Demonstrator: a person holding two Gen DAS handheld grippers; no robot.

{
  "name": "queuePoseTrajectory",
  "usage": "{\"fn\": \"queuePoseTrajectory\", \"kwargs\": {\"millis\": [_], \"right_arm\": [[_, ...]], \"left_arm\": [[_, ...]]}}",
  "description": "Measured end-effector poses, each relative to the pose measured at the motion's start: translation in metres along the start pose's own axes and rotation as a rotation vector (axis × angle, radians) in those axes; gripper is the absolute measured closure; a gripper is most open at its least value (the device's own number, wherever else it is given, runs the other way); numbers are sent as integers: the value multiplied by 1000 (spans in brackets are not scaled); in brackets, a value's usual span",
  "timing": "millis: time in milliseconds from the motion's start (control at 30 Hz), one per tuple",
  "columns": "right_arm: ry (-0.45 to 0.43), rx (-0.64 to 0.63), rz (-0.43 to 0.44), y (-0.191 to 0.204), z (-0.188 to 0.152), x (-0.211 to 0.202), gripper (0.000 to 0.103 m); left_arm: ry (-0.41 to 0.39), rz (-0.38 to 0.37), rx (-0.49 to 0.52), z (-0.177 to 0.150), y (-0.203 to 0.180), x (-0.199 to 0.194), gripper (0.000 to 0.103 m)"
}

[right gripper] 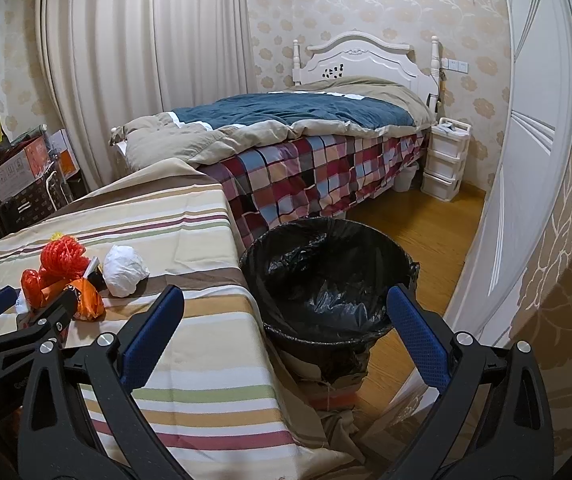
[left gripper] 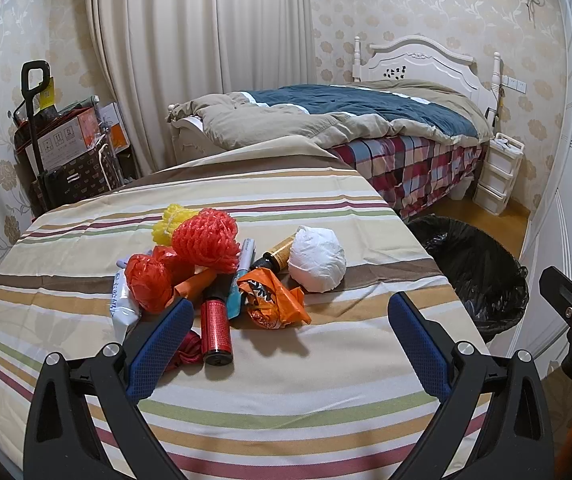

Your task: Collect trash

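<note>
Bed (right gripper: 305, 120) is seen beyond the far edge of the bench (left gripper: 286, 380), covered with a blue-and-tan quilt over a checked sheet. The bench is draped in a striped cloth.

Trash bin (right gripper: 325, 280) with a black liner stands on the floor just beside the right edge of the bench; nothing can be made out inside the liner.

Left gripper (left gripper: 289, 312) is held over the near part of the bench, fingers (left gripper: 162, 344) wide apart, nothing between them. Right gripper (right gripper: 284, 312) is held above the bin's near rim, fingers (right gripper: 417, 336) likewise wide apart and empty.

Trash pile is gathered at mid-bench, toward the left edge. Items noted:
- white crumpled wad (left gripper: 317, 258), at the right of the pile
- red foam net (left gripper: 206, 246), resting on a yellow foam net (left gripper: 172, 222) behind it
- red plastic bag (left gripper: 148, 282), at the left
- orange wrapper (left gripper: 274, 300), nearest the left gripper's centre line
- red cylinder (left gripper: 216, 332), lying beside the left finger
- brown bottle (left gripper: 278, 254), touching the white wad
</note>
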State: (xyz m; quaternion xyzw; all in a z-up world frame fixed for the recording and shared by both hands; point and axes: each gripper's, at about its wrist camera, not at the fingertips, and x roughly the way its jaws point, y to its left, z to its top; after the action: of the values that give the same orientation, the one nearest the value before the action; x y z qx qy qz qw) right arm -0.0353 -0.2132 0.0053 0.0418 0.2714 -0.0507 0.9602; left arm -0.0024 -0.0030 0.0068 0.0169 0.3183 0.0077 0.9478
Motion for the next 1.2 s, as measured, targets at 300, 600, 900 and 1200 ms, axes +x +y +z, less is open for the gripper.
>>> {"fn": "queuePoseTrajectory", "kwargs": {"millis": [300, 600, 900, 1200], "right_arm": [[1, 0, -1, 0, -1, 1, 4], [3, -1, -1, -1, -1, 1, 4], [4, -1, -2, -2, -1, 1, 4], [5, -2, -3, -1, 1, 3, 4]], "left_arm": [[-1, 4, 3, -5, -3, 4, 5], [1, 3, 2, -5, -3, 4, 5], [4, 0, 2, -10, -3, 8, 5], [3, 2, 6, -8, -6, 6, 5]]}}
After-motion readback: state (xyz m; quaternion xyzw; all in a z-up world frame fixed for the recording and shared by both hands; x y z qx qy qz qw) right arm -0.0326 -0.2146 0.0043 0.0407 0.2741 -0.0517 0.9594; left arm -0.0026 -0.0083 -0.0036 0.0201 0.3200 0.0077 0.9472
